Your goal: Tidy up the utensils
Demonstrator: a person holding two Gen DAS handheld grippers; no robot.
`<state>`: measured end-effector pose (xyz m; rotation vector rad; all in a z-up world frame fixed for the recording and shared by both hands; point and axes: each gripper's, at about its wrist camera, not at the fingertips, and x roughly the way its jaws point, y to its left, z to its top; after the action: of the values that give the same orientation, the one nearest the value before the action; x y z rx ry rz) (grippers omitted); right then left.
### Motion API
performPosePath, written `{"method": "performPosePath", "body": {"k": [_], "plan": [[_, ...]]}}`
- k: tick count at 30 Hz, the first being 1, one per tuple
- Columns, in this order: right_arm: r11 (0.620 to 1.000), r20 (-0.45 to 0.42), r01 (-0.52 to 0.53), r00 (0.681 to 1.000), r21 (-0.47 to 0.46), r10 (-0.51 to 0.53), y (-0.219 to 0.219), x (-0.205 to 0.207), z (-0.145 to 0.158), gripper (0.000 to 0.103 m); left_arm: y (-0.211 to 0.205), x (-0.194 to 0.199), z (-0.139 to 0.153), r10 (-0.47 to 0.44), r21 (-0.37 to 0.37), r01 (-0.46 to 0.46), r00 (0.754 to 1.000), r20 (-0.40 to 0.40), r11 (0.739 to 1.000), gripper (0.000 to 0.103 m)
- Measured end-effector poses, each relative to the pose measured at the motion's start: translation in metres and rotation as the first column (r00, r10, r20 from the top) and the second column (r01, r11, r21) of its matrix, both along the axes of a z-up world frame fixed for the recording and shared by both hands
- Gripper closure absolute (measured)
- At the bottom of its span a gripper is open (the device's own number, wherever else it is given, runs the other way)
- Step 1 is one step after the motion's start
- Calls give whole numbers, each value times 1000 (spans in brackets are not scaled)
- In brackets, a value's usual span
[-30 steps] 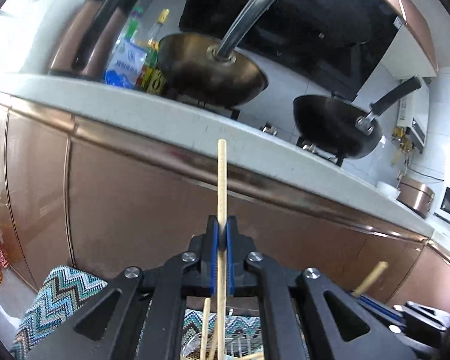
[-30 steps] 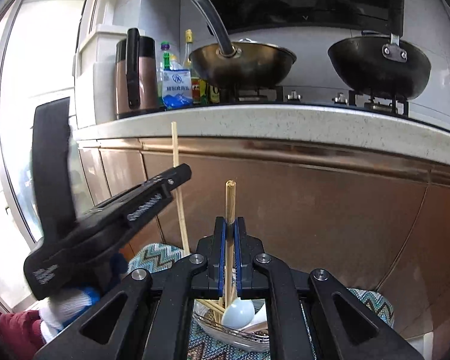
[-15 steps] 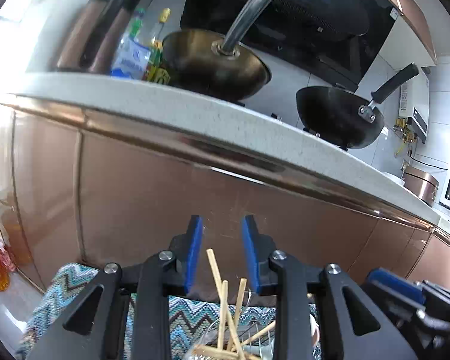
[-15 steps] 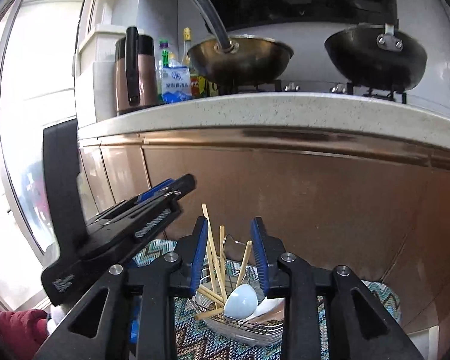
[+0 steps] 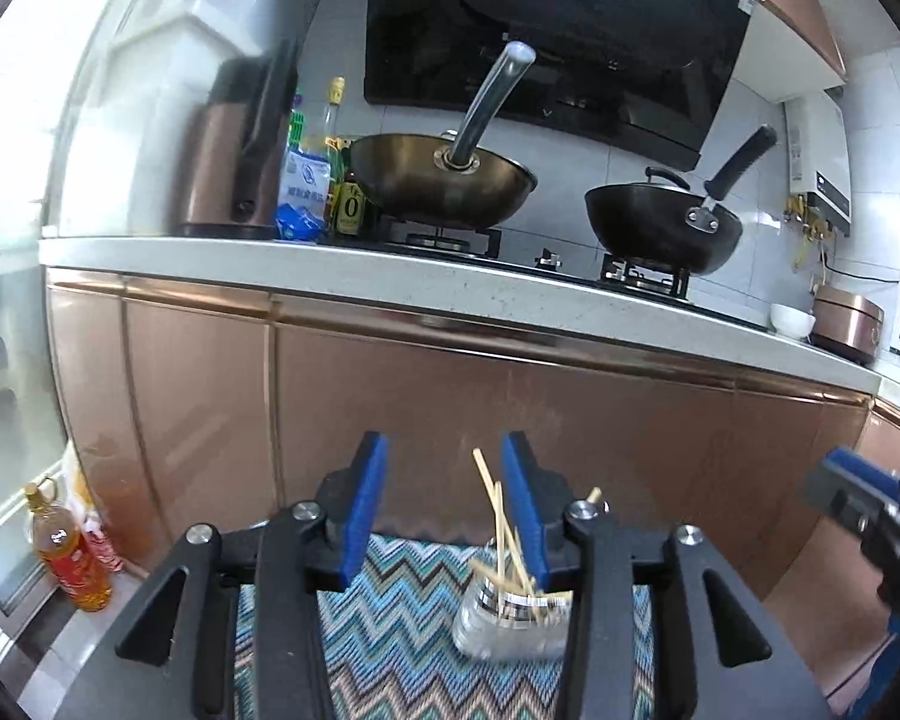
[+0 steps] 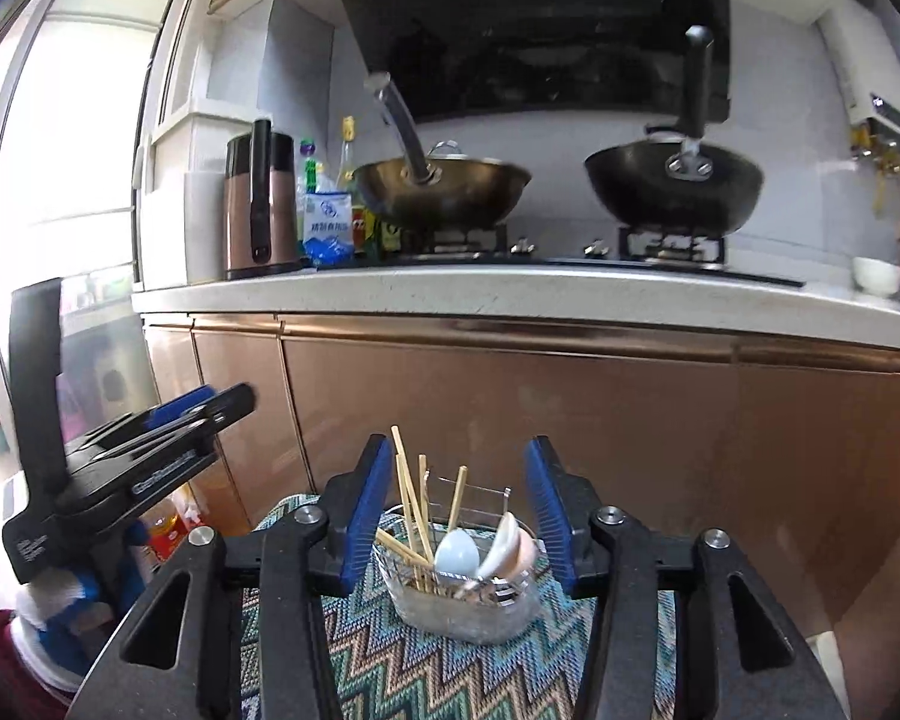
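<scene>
Both grippers, left gripper (image 5: 444, 504) and right gripper (image 6: 459, 510), have just been opening and hold nothing now. The chopsticks (image 6: 411, 501) they pinched before now stand in the basket (image 6: 459, 600) on the zigzag cloth (image 6: 390, 666).

Two woks (image 6: 444, 189), one basket (image 6: 462, 600), perhaps five chopsticks (image 6: 411, 498).

Bright daylight from the window (image 6: 72, 138), blown out to white glare. Sheen on the copper cabinet doors (image 5: 450, 420) and hood glass (image 6: 528, 30). Strong fisheye bending and dark vignette at the corners. Slight motion blur on the kettle (image 5: 234, 150) and both woks.
</scene>
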<state>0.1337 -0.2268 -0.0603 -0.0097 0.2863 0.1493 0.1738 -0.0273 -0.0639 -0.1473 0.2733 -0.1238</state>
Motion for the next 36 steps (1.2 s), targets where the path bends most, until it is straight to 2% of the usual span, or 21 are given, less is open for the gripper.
{"method": "performPosePath", "body": {"k": [12, 17, 19, 25, 36], "plan": [[993, 58, 120, 991, -8, -119, -15, -86, 12, 35, 21, -87, 9, 57, 103, -57, 998, 0, 993, 57], [986, 91, 164, 982, -6, -163, -26, -116, 17, 20, 30, -109, 10, 83, 120, -83, 997, 6, 989, 47], [983, 106, 183, 978, 3, -182, -33, -126, 20, 18, 33, -117, 10, 88, 121, -88, 996, 13, 989, 45], [970, 147, 244, 959, -1, -241, -48, -153, 25, 1, 36, -130, 13, 100, 120, -102, 995, 22, 987, 42], [948, 172, 319, 934, 0, -314, -72, -178, 16, 0, 39, -154, 28, 136, 153, -147, 988, 79, 977, 42]]}}
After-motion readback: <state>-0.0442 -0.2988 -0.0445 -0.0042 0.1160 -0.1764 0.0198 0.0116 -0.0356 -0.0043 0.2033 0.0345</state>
